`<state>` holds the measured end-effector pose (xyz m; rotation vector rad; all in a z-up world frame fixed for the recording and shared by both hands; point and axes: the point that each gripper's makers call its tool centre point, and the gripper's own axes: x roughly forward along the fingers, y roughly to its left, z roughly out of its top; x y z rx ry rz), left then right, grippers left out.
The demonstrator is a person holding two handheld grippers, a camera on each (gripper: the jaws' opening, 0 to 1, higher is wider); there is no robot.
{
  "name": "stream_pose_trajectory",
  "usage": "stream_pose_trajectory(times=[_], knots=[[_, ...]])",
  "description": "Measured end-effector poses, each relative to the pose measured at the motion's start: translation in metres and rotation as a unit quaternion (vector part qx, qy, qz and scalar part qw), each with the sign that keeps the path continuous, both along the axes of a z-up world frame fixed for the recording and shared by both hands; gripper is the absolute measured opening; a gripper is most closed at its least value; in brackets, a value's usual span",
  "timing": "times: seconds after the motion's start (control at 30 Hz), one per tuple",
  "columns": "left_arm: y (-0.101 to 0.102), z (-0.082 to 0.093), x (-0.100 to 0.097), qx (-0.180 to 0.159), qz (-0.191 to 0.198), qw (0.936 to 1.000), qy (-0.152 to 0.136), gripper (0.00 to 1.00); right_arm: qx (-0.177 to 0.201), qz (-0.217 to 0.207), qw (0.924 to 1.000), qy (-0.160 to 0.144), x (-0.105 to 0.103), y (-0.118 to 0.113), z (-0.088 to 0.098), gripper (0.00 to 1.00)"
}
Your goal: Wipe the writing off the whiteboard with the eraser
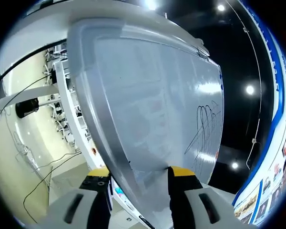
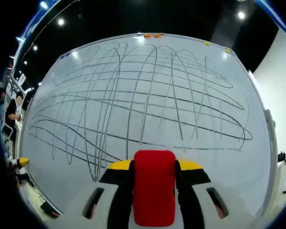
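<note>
The large white whiteboard [image 2: 148, 109] with a grey metal frame spreads across the right gripper view, its face covered from edge to edge with looping black marker scribbles [image 2: 133, 95] that cross one another in tall arches and long flat ovals. Low against the whiteboard, at the bottom middle of that view, the red rectangular eraser [image 2: 154, 186] stands upright between the two jaws of the right gripper [image 2: 154, 191]; the yellow-and-black jaw tips press against both of its sides, so the gripper is clamped on it. Whether the eraser's far face touches the whiteboard cannot be told. Two small orange things [image 2: 150, 35] sit on the whiteboard's top frame, and two small yellowish ones [image 2: 207, 43] further along it. Beside the whiteboard's left edge a person [image 2: 12, 112] is dimly seen in a dark area. In the left gripper view the whiteboard [image 1: 148, 95] is seen at a steep slant from its side edge, with the broad grey frame [image 1: 93, 109] running down toward the left gripper [image 1: 138, 179]. The left gripper's jaws sit on either side of the board's edge, one in front of it and one behind, the yellow tips close against it, so it appears to be gripping the frame. A patch of the black scribbles [image 1: 205, 129] shows on the far part of the whiteboard. Behind the whiteboard's frame lie a pale floor with black cables [image 1: 28, 162] and rows of desks [image 1: 62, 114].
</note>
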<state>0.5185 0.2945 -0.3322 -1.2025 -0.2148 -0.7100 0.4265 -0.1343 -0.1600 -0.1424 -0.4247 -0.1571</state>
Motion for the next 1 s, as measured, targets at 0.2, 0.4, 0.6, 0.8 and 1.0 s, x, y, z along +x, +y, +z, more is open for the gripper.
stream_pose_trajectory(times=[0.2, 0.4, 0.6, 0.8, 1.0], knots=[[0.000, 0.000, 0.000, -0.002, 0.002, 1.0000, 0.000, 0.48, -0.001, 0.000, 1.0000, 0.001, 0.003, -0.001, 0.007, 0.36], [-0.002, 0.002, -0.003, 0.002, -0.007, 1.0000, 0.004, 0.48, -0.004, 0.011, 0.9999, -0.010, 0.003, -0.006, 0.007, 0.36], [-0.002, 0.000, -0.001, 0.009, -0.007, 0.9999, 0.007, 0.48, -0.004, 0.013, 0.9999, -0.008, 0.001, -0.026, 0.010, 0.36], [-0.001, -0.001, 0.000, 0.009, -0.007, 0.9999, 0.008, 0.48, -0.008, 0.008, 0.9999, 0.001, -0.001, -0.052, 0.010, 0.36], [0.001, -0.002, 0.003, 0.016, -0.007, 0.9998, 0.010, 0.48, -0.005, 0.010, 0.9999, -0.004, -0.004, -0.083, 0.009, 0.36]])
